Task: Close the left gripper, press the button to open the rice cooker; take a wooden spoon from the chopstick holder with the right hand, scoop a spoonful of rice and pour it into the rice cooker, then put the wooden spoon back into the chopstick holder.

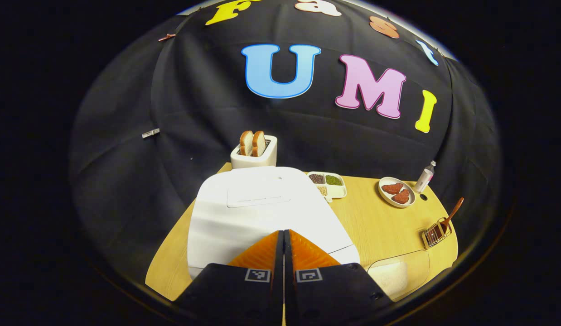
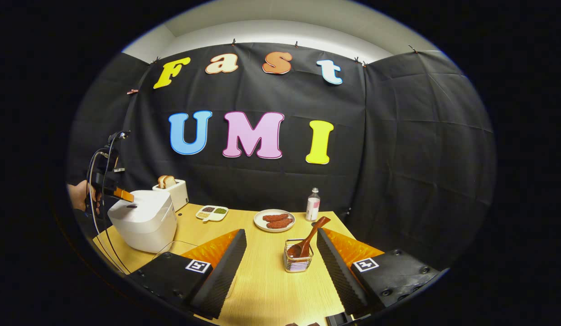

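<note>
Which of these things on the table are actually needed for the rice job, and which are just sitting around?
Needed:
- rice cooker, lid shut
- wooden spoon, standing in the chopstick holder
- container of rice
- left gripper, shut over the cooker
- right gripper, open

Just sitting around:
- toaster with bread
- divided dish of beans
- plate of meat
- bottle

A staged kitchen corner inside a recording booth: a pale wooden table (image 2: 267, 276) stands against draped black cloth walls (image 2: 398, 149). Beyond the right gripper's (image 2: 280, 258) open fingers sit a closed white rice cooker (image 2: 144, 219), a white toaster holding bread slices (image 2: 174, 190) and a white plate of reddish-brown food (image 2: 274, 220).
</note>
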### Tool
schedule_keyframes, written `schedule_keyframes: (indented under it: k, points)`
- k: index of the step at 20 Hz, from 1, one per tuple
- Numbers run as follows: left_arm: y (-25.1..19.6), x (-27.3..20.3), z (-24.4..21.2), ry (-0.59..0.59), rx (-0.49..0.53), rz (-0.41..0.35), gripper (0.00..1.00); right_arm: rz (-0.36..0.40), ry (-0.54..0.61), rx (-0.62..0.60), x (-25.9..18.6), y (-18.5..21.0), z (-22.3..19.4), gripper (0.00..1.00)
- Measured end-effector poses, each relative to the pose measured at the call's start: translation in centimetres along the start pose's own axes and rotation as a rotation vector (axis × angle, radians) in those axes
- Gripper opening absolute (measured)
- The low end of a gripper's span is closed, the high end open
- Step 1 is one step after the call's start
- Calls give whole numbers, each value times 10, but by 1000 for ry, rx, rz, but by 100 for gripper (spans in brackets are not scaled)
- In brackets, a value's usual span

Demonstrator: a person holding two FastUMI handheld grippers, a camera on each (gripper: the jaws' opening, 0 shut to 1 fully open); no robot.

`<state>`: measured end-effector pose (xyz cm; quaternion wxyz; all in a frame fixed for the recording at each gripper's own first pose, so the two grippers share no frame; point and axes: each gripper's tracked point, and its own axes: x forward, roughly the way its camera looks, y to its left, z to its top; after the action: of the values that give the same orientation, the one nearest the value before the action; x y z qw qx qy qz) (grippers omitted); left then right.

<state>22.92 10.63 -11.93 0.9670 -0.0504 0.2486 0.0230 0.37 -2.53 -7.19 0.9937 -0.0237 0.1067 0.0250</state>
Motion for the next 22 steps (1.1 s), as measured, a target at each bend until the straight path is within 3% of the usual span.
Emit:
schedule_keyframes:
  k: [6,7,13,16,20,22]
  points:
    - [1,10,-11,36,-24,-23,7,-47,17,25,-4,-17,-9,98]
    - [1,11,-12,43,-22,-30,11,-49,19,40,-5,-17,-10,98]
    - [3,10,-14,31,-28,-35,7,-68,7,65,-10,-17,-6,98]
    - [3,-6,20,-118,-1,-4,7,-87,-15,61,-17,-18,2,98]
    - [12,-62,89,-356,64,63,8,-97,-11,48,-28,-13,7,98]
    - [12,-90,102,-422,65,71,8,-107,-26,48,-34,-11,12,98]
